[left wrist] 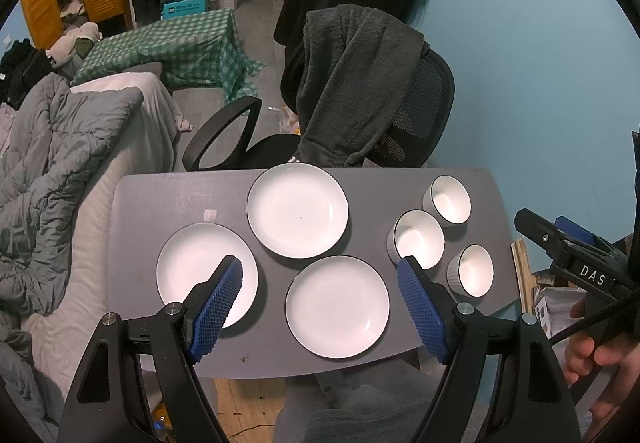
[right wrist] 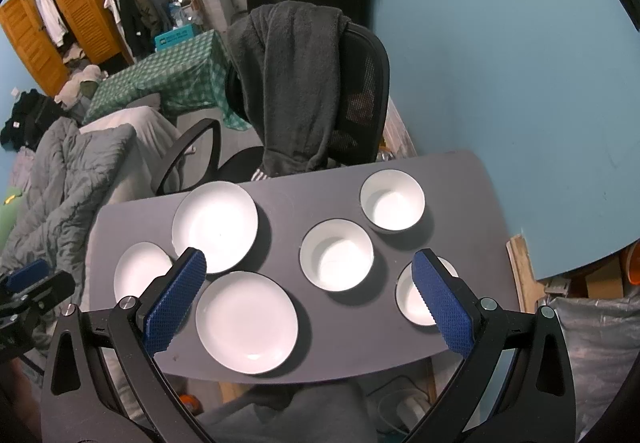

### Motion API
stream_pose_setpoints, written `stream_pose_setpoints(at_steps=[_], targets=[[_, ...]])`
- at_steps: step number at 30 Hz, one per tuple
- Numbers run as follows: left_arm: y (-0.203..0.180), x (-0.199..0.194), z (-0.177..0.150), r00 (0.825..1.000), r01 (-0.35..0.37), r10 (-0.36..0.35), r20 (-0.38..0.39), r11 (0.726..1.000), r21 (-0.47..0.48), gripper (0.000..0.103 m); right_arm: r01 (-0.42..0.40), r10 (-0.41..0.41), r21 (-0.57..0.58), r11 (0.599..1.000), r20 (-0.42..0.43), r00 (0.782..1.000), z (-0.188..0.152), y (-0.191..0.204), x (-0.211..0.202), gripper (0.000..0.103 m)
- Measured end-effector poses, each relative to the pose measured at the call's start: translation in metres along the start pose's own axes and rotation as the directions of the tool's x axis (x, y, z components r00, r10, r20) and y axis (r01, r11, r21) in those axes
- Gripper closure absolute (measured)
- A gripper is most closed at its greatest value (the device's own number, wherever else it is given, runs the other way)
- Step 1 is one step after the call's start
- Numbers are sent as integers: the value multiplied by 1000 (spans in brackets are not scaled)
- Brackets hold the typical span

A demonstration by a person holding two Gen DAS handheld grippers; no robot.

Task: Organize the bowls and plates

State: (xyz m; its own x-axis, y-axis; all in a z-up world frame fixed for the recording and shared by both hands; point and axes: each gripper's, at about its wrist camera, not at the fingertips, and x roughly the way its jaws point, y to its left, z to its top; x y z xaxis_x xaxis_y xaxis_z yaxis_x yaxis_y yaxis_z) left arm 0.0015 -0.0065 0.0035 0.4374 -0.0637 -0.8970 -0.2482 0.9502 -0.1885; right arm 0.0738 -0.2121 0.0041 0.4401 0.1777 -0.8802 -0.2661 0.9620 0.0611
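Item: three white plates, near (left wrist: 337, 307), far (left wrist: 297, 210), left (left wrist: 192, 267), laid apart on the grey counter (left wrist: 160, 199); three bowls (right wrist: 337, 255) grouped separately at its right. Left tool (left wrist: 320, 283) and right tool (right wrist: 310, 275): both spread wide, holding nothing, poised above. Hazards, as judged: glazed rims slipping from the pads; near plate sits close to the counter edge, liable to tip off; stacking chips.

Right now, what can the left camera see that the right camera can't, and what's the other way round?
Only the left view shows the hand holding the right tool. Only the right view shows the orange thing and silver bag beside the table. Both show three plates, three bowls, and the chair with the grey robe.
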Motion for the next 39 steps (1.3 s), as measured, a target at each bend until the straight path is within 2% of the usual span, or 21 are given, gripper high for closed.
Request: stream_pose_setpoints(at_steps=[39], targets=[[0, 5, 0, 1000, 6, -6, -3, 1000, -10, 22, 18, -19, -8, 1000, -20, 1000, -2, 5, 8, 2]])
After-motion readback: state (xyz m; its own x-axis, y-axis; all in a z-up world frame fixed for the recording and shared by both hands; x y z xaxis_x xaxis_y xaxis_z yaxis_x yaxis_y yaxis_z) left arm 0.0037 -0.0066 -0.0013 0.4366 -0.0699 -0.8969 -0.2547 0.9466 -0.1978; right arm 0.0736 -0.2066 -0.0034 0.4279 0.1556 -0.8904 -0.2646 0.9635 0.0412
